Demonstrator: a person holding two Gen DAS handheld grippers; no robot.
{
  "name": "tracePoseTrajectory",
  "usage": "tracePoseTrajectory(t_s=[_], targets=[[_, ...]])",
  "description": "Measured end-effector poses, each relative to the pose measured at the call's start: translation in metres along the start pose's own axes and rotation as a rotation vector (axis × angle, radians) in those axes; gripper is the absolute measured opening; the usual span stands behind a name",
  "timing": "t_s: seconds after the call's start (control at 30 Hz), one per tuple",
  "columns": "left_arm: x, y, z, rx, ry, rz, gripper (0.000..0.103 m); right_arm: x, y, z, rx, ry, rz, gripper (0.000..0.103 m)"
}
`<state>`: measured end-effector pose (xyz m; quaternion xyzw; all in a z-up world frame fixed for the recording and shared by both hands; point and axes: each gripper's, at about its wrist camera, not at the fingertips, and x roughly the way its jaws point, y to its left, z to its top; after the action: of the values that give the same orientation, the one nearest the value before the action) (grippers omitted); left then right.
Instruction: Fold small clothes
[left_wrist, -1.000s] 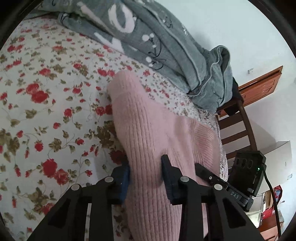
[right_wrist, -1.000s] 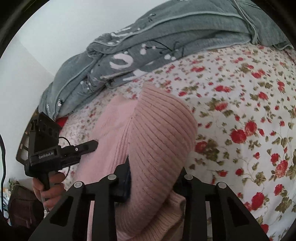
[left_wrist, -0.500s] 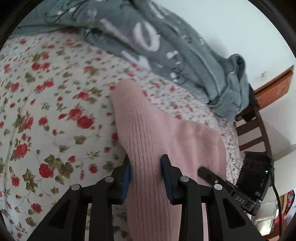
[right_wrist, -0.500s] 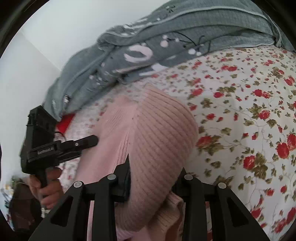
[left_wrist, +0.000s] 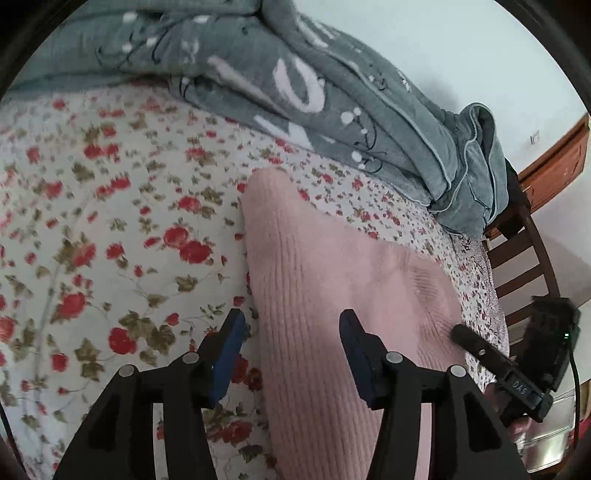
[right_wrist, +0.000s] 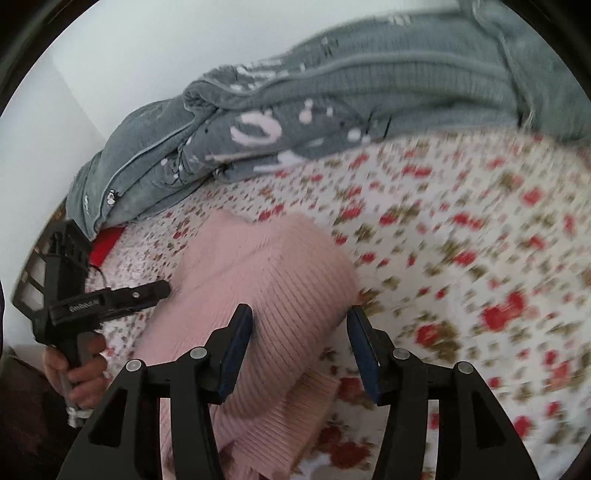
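A pink ribbed sweater (left_wrist: 332, 295) lies folded on the bed, on a flowered sheet (left_wrist: 110, 221) w/ red roses, and both grippers sit low over its near end. The left gripper (left_wrist: 291, 332) has its jaws spread wide, gripping nothing; its left blue pad (left_wrist: 231, 343) is over bare sheet just beside the knit's edge, the right pad over the knit itself. The right gripper (right_wrist: 301, 332) is likewise spread apart and empty-handed, its fingers straddling the rounded fold of the sweater (right_wrist: 266, 295), one pad at the knit and the other at its right edge, over the sheet (right_wrist: 461, 258). From the right wrist cam the left gripper (right_wrist: 147, 291) shows off to the side, held in a hand (right_wrist: 79, 373) by its grip, tips near the sweater's left edge. From the left cam the right gripper (left_wrist: 460, 332) shows at the sweater's far right edge. A rumpled gray blanket (left_wrist: 314, 92) w/ white patterns is heaped along the back of the bed, well apart from the sweater. A wooden chair (left_wrist: 524, 258) stands past the bed's corner. The right view is motion-blurred across the sheet.
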<state>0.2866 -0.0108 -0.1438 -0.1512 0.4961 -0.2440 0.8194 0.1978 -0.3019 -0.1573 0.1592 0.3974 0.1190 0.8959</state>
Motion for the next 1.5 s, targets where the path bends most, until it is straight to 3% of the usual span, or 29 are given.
tracePoseTrajectory(t_s=[0.17, 0.2, 0.3, 0.4, 0.53, 0.77, 0.9, 1.07, 1.33, 1.5], targets=[[-0.015, -0.018, -0.001, 0.047, -0.037, 0.004, 0.055, -0.024, 0.015, 0.001, -0.098, -0.102, -0.054, 0.052], [-0.018, -0.021, -0.002, 0.054, -0.043, 0.000, 0.055, -0.024, 0.017, 0.001, -0.108, -0.108, -0.044, 0.048], [-0.023, -0.028, -0.009, 0.069, -0.049, -0.016, 0.055, -0.013, 0.021, -0.002, -0.130, -0.086, -0.013, 0.033], [-0.021, -0.033, -0.018, 0.086, -0.038, -0.004, 0.056, 0.008, 0.024, -0.010, -0.146, -0.035, -0.042, 0.030], [-0.021, -0.033, -0.028, 0.092, -0.028, 0.023, 0.056, 0.011, 0.016, -0.016, -0.121, -0.005, -0.059, 0.030], [-0.033, -0.034, -0.032, 0.062, -0.053, 0.010, 0.056, -0.033, 0.039, -0.023, -0.167, -0.094, -0.025, 0.030], [-0.040, -0.046, -0.036, 0.100, -0.075, 0.042, 0.056, -0.020, 0.055, -0.043, -0.243, -0.062, -0.078, 0.030], [-0.043, -0.061, -0.040, 0.179, -0.107, 0.119, 0.056, -0.003, 0.045, -0.059, -0.186, -0.024, -0.106, 0.031], [-0.036, -0.066, -0.027, 0.203, -0.117, 0.121, 0.056, -0.018, 0.053, -0.036, -0.222, -0.065, -0.120, 0.031], [-0.022, -0.057, -0.005, 0.207, -0.110, 0.124, 0.066, -0.010, 0.046, -0.010, -0.211, -0.084, -0.134, 0.031]])
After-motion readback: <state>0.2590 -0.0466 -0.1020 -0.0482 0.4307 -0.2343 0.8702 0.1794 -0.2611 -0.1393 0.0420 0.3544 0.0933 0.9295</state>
